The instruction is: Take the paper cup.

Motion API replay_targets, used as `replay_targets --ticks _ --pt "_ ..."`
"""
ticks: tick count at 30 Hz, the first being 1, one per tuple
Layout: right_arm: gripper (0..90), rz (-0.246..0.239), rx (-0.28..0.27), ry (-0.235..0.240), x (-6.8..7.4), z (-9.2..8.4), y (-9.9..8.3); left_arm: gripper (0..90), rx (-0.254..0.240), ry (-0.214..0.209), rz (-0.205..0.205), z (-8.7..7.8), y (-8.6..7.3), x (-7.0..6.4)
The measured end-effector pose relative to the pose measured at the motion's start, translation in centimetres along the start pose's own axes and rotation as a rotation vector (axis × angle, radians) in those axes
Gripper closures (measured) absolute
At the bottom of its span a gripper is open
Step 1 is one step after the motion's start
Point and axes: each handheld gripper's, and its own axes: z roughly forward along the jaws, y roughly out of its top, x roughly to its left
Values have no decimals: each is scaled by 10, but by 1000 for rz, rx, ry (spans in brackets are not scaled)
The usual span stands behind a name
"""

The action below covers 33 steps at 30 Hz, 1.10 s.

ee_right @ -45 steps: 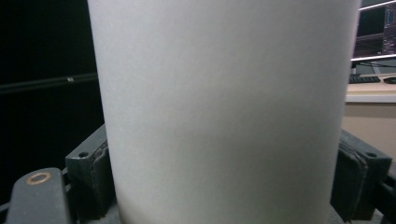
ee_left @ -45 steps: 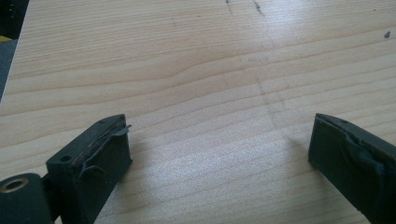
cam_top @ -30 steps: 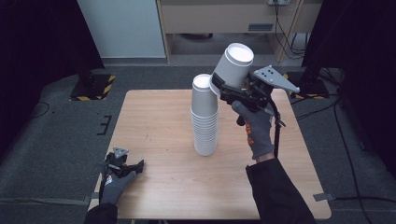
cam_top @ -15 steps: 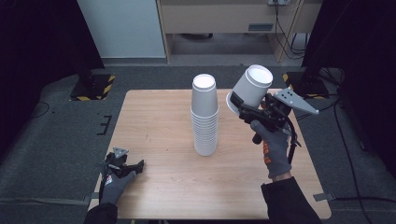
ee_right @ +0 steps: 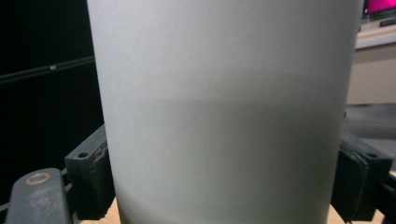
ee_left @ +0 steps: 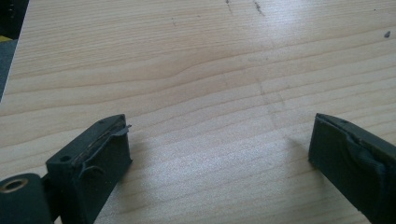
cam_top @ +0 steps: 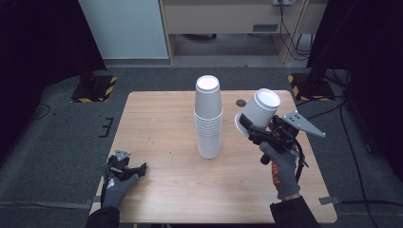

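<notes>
a light wooden table [cam_top: 161, 123] stands on a grey carpeted floor [cam_top: 57, 137]. a small dark round spot [cam_top: 241, 102] lies on the tabletop near its far edge. two black stands with yellow-and-black striped bases sit on the floor at the far corners, one to the left [cam_top: 95, 88] and one to the right [cam_top: 304, 85]. behind the table a pale panel [cam_top: 126, 28] leans beside a wooden cabinet [cam_top: 223, 19], and cables [cam_top: 290, 28] hang down near the cabinet's right end. a grey strip of tape [cam_top: 330, 200] lies on the floor at the near right.
</notes>
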Motion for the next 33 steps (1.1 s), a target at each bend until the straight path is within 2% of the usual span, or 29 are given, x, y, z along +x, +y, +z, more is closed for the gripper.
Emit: replay_targets --ticks 8,17,24,30,33 --pt "136 40 27 -9 -11 -13 -23 22 7 -2 0 0 0 0" --pt "135 68 52 -44 -26 -26 -45 8 10 -3 2 0 0 -1" --pt "134 133 53 -71 -40 -35 -60 16 8 1 -3 0 0 0" --pt "134 191 42 -85 -47 -40 -69 60 -5 7 -13 -2 -2 1" --pt "134 211 53 -92 -52 -41 -75 90 -13 8 -14 -3 -3 2"
